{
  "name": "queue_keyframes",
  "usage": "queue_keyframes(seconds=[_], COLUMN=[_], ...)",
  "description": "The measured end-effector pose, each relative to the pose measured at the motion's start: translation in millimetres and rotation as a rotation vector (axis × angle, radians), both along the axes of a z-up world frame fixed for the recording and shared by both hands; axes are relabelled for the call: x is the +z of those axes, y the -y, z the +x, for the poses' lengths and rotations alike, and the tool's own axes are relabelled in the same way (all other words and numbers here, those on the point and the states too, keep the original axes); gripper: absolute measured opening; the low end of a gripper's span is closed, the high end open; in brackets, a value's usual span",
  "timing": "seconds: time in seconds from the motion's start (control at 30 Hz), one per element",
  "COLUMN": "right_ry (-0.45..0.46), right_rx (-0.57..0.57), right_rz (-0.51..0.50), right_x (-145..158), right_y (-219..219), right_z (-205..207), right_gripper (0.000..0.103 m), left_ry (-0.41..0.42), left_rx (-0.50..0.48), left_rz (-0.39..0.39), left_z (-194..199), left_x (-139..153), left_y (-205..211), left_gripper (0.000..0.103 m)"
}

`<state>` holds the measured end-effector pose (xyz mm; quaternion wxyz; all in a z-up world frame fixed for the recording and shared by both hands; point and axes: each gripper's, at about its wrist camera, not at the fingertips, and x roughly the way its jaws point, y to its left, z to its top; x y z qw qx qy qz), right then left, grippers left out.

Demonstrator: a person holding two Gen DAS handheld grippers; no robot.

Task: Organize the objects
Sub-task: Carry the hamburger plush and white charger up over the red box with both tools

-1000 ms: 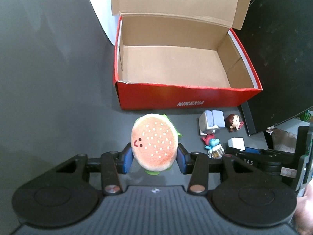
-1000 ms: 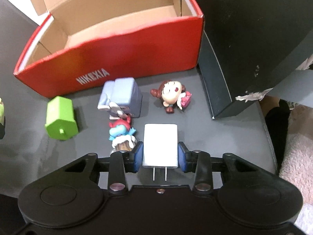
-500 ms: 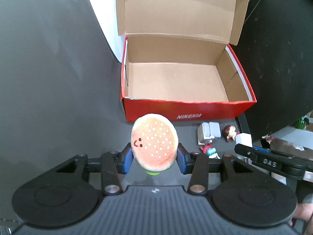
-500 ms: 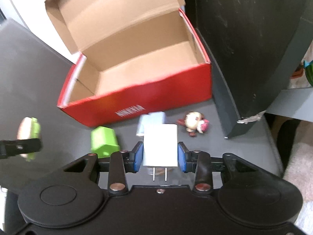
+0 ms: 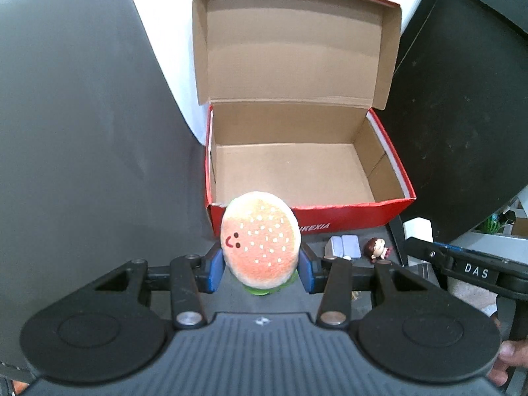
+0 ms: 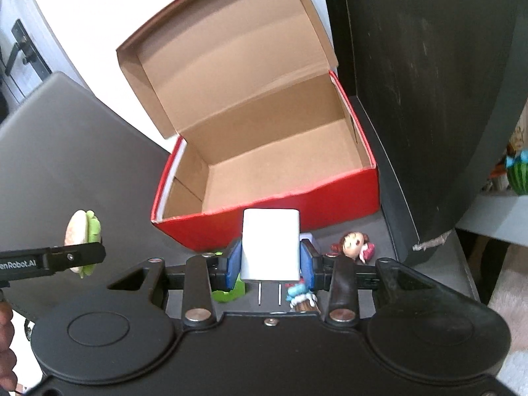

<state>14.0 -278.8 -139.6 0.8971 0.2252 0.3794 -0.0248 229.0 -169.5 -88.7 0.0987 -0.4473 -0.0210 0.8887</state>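
red box w/ "UKEXIA" visible, right hand-held gripper labeled "DAS"

The red box stands open at the top, its inside bare. Its raised lid blocks the back; a black panel walls the right side.

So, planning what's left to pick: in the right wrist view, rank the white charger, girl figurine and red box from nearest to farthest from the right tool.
1. White charger, held in the right tool.
2. Girl figurine, on the table just right.
3. Red box, open, behind both.
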Motion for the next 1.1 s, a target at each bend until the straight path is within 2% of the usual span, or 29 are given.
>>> queue_keyframes(seconds=[0.7, 1.1], right_ry=[0.124, 0.185], right_rx=[0.029, 0.054], right_rz=[-0.037, -0.057], right_x=[51, 72], right_y=[6, 8], right_z=[12, 23], right_gripper=[0.037, 0.037], left_ry=[-0.069, -0.109], left_rx=[-0.090, -0.152], left_rz=[0.044, 0.037], left_z=[-8, -15], left_x=[35, 46], left_y=[-7, -15], left_gripper=[0.045, 0.044])
